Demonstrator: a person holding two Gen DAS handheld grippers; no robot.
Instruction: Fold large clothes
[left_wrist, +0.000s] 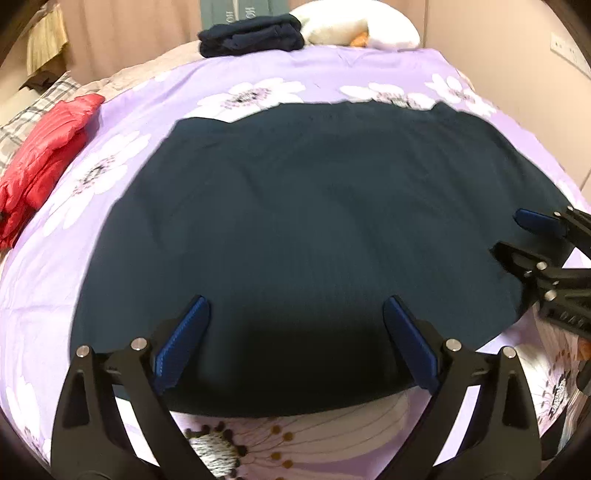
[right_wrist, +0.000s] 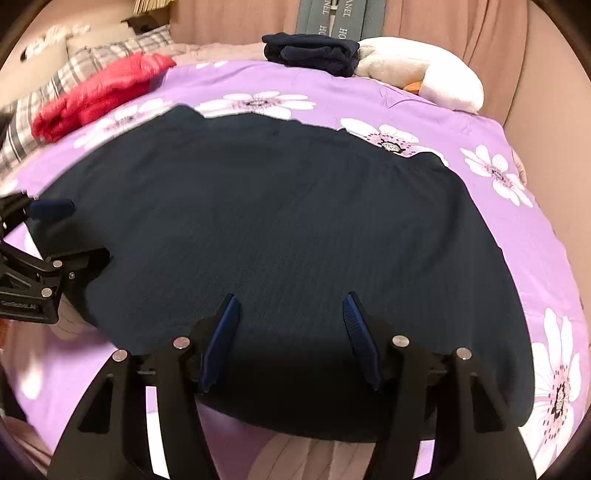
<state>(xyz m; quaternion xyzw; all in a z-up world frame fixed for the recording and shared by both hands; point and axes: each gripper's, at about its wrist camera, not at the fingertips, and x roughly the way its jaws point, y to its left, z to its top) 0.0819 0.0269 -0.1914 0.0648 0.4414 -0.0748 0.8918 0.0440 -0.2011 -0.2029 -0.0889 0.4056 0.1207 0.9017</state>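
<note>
With the dark garment (left_wrist: 295, 240) spread flat mid-bedspread (left_wrist: 122, 122), the left gripper (left_wrist: 295, 332) and right gripper (right_wrist: 291, 332) hover released over its near hem, and should pinch both corners evenly before lifting.

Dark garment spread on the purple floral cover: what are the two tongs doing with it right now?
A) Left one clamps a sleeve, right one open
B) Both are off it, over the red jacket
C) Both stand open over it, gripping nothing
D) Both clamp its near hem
C: the left tongs and right tongs both show parted pads above the flat dark garment, with no fabric pinched between them.
</note>
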